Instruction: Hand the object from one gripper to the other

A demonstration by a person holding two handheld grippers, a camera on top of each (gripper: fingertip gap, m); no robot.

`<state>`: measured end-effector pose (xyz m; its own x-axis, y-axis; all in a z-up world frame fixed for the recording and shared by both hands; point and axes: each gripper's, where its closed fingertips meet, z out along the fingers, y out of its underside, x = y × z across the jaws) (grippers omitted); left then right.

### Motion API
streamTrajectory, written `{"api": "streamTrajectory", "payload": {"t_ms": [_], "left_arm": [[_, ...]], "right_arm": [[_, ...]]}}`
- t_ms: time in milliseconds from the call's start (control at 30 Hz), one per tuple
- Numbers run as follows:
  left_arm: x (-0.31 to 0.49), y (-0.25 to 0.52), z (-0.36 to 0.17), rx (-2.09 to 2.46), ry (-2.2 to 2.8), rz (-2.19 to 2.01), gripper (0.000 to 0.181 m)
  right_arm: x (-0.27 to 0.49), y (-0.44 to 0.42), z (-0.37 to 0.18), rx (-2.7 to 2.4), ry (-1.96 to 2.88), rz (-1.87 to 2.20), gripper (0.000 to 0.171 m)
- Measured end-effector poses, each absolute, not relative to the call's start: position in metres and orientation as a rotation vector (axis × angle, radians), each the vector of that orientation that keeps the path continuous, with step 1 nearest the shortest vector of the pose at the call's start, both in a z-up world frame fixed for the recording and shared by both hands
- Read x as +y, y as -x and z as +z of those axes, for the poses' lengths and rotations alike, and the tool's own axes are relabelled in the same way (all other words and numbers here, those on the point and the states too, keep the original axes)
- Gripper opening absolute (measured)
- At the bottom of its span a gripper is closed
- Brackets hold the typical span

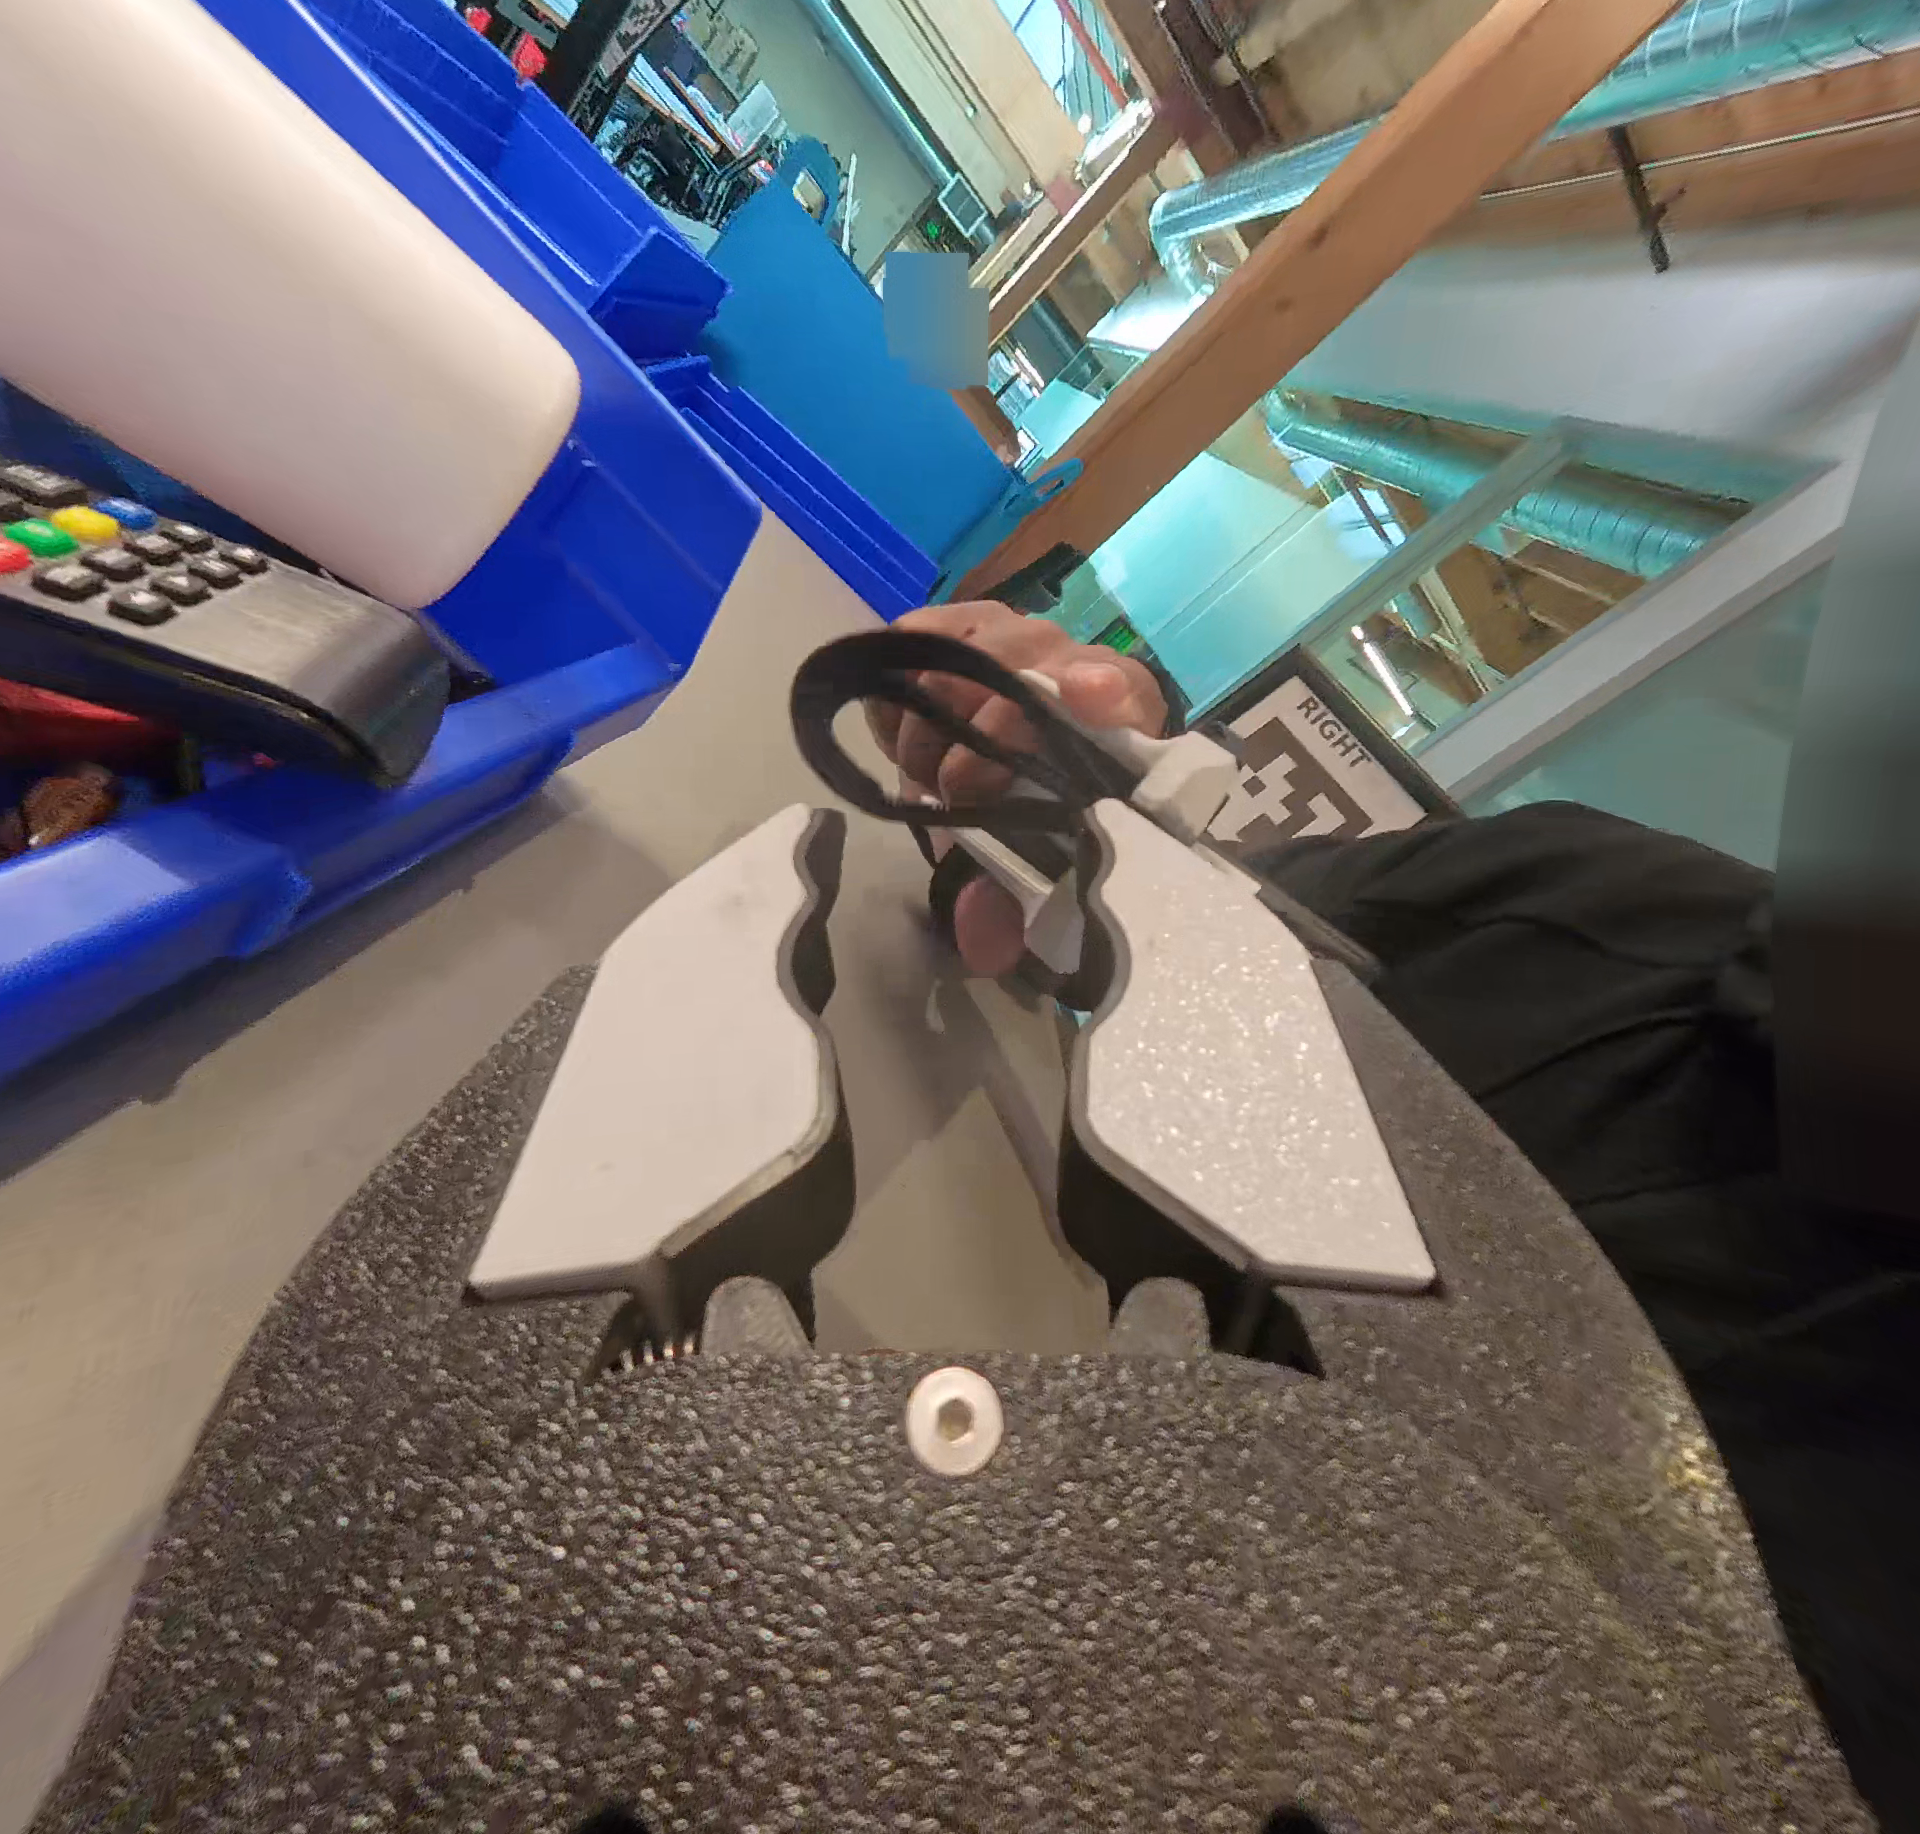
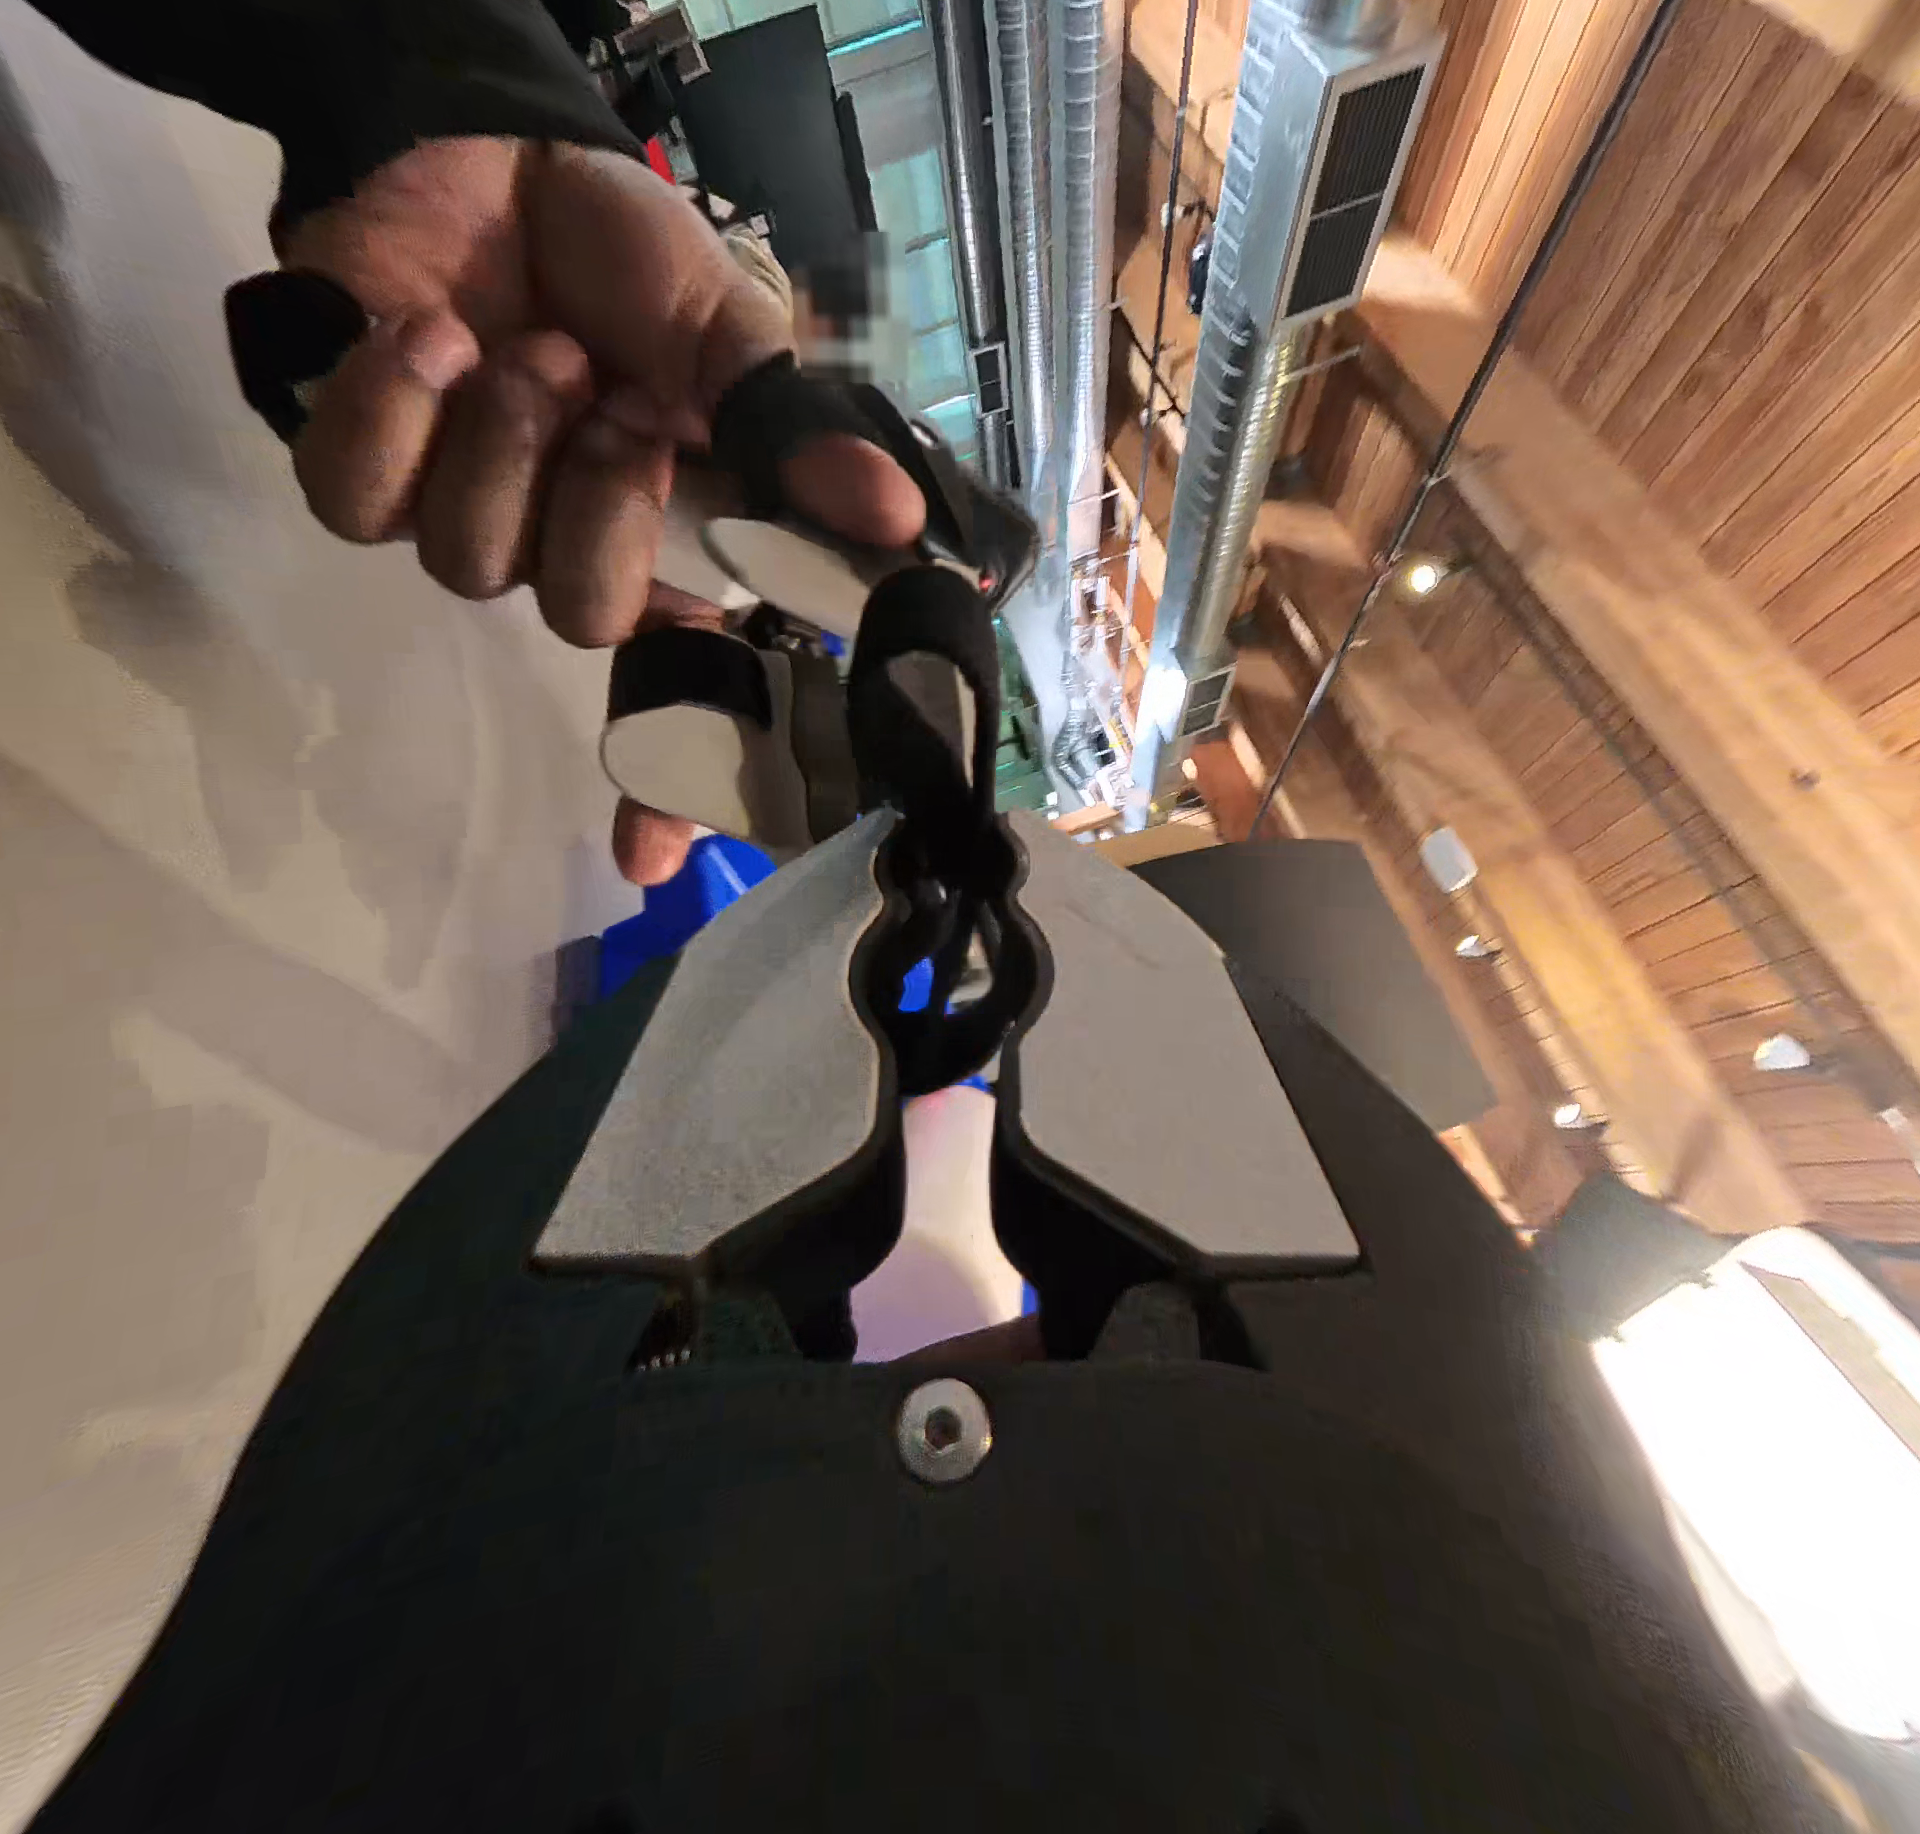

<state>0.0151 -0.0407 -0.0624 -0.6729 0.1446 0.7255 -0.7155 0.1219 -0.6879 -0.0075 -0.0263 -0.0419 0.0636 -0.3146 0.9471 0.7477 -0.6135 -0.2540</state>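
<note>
A black cord [image 1: 812, 719] coiled into a loop is held by my right gripper [image 1: 987, 756], which shows just beyond my left gripper's tips in the left wrist view. In the right wrist view my right gripper [image 2: 951, 839] is shut on the cord [image 2: 920, 605], and the loop sticks out past its tips. My left gripper [image 1: 961, 828] is open and empty, its fingers a little below and around the near end of the cord. It also shows in the right wrist view [image 2: 821, 693], open, held by a hand, beside the loop.
A blue bin [image 1: 582, 641] stands to the left on the grey table [image 1: 156, 1265]. It holds a white bottle [image 1: 260, 278] and a black card terminal [image 1: 208, 621]. More blue bins stand behind it. A dark sleeve [image 1: 1558, 1005] is at the right.
</note>
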Motion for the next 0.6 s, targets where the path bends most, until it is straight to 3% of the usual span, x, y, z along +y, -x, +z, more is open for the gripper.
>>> {"api": "streamTrajectory", "payload": {"t_ms": [200,600], "left_arm": [[-0.05,0.009,-0.059,-1.656,-0.511,1.516,0.039],[-0.062,0.022,-0.082,-1.729,-0.574,1.396,0.054]], "right_arm": [[-0.031,0.013,-0.038,-0.582,1.442,-1.873,0.012],[-0.026,0.02,-0.08,-0.946,1.448,-1.989,0.012]]}}
